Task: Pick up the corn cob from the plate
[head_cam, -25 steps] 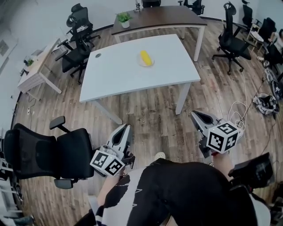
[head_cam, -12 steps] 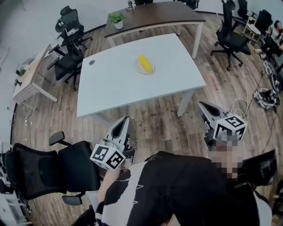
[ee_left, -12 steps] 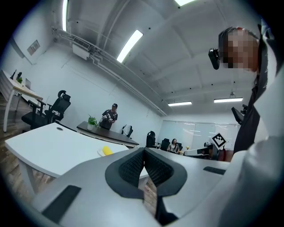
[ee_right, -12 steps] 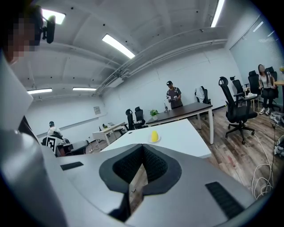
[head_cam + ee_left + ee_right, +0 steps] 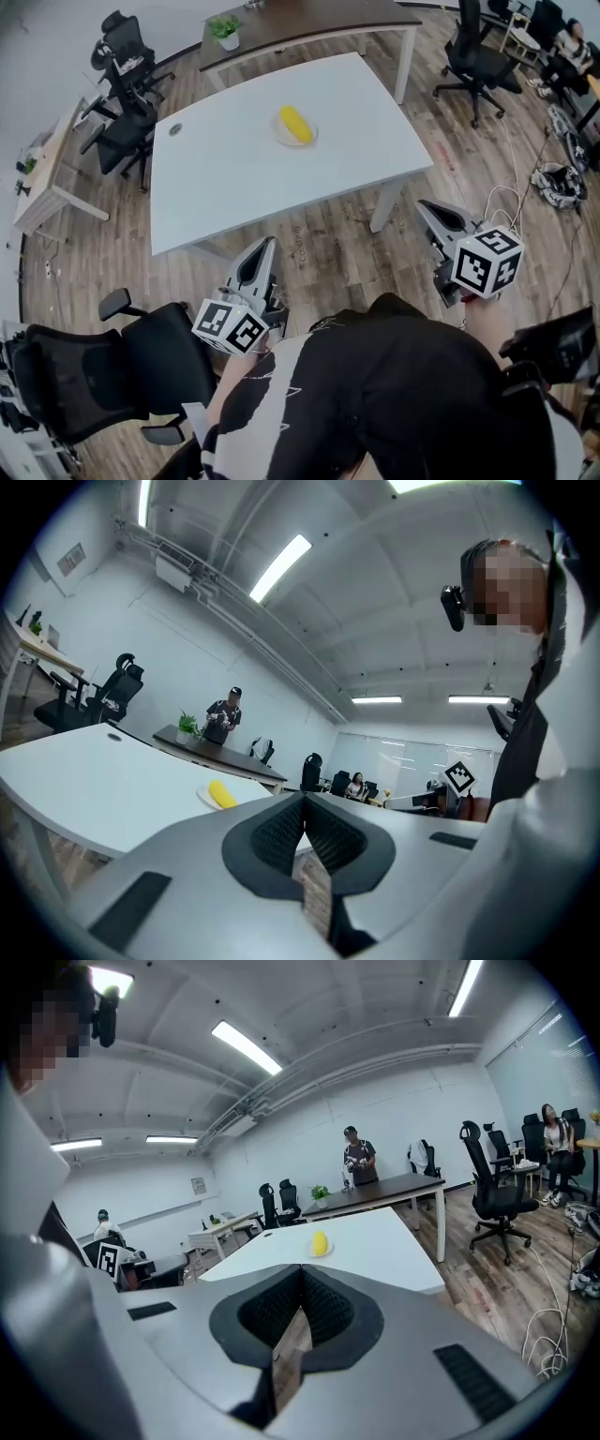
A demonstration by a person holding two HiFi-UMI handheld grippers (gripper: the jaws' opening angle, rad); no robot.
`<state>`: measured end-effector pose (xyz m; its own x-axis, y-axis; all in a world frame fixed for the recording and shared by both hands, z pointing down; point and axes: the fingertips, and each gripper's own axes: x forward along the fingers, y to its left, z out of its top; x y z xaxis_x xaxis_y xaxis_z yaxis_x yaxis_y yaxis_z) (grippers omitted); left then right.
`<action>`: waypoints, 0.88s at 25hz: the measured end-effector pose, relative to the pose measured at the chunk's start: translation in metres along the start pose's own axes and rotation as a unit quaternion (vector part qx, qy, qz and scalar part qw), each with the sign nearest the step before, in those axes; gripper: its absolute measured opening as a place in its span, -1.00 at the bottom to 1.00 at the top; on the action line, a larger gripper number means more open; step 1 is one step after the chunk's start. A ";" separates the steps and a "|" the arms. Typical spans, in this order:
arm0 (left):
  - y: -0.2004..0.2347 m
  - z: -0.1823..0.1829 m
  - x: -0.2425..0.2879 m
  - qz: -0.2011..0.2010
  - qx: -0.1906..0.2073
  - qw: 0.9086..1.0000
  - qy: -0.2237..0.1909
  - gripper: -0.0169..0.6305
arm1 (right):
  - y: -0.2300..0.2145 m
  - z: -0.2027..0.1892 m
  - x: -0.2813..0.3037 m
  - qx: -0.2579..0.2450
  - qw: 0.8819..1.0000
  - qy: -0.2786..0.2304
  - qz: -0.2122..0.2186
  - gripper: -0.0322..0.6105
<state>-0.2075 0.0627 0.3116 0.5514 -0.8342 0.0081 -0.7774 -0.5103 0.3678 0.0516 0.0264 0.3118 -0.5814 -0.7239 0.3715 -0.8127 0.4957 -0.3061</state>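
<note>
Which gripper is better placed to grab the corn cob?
Probably right: the corn cob sits almost straight ahead of the right gripper, but off to the side for the left gripper. Both are shut, short of the table.

**Three cameras face one white table from its near side, none of them close to it.**
The head view looks steeply down past the person's shoulders at the floor and the table ahead. The camera on the left gripper sits low, about level with the tabletop, and looks across its near edge. The one on the right gripper sits slightly higher, tilted down. All three share the table, the corn cob on its plate, and the dark desk behind.
</note>
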 end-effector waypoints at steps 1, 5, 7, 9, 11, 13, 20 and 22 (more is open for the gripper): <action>0.000 -0.001 0.002 -0.002 -0.002 1.000 0.000 -0.91 | 0.000 -0.002 0.000 0.002 1.000 0.002 -0.002 -0.86; 0.000 -0.007 0.009 -0.011 -0.015 1.000 0.002 -0.91 | -0.004 -0.004 -0.002 0.055 0.998 -0.004 0.006 -0.86; 0.000 -0.009 0.012 -0.015 -0.015 1.000 0.008 -0.91 | -0.009 -0.002 -0.002 0.067 0.998 -0.009 0.000 -0.86; 0.000 -0.009 0.014 -0.016 -0.014 1.000 0.008 -0.91 | -0.014 -0.001 -0.001 0.047 0.999 -0.003 -0.012 -0.86; 0.001 -0.009 0.015 -0.014 -0.015 1.000 0.005 -0.91 | -0.016 0.001 0.001 0.026 1.000 0.002 -0.016 -0.86; 0.003 -0.010 0.017 -0.009 -0.017 1.000 0.004 -0.91 | -0.018 0.003 0.004 0.019 1.000 0.002 -0.012 -0.86; 0.006 -0.011 0.032 0.001 -0.013 1.000 0.008 -0.91 | -0.026 0.011 0.020 0.010 1.000 0.006 0.003 -0.86; 0.006 -0.010 0.040 0.005 -0.011 1.000 0.006 -0.91 | -0.034 0.012 0.024 0.011 1.000 0.010 0.006 -0.86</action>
<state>-0.1869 0.0289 0.3236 0.5470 -0.8368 0.0241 -0.7764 -0.4964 0.3884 0.0658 -0.0142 0.3204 -0.5927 -0.7078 0.3843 -0.8042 0.4941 -0.3302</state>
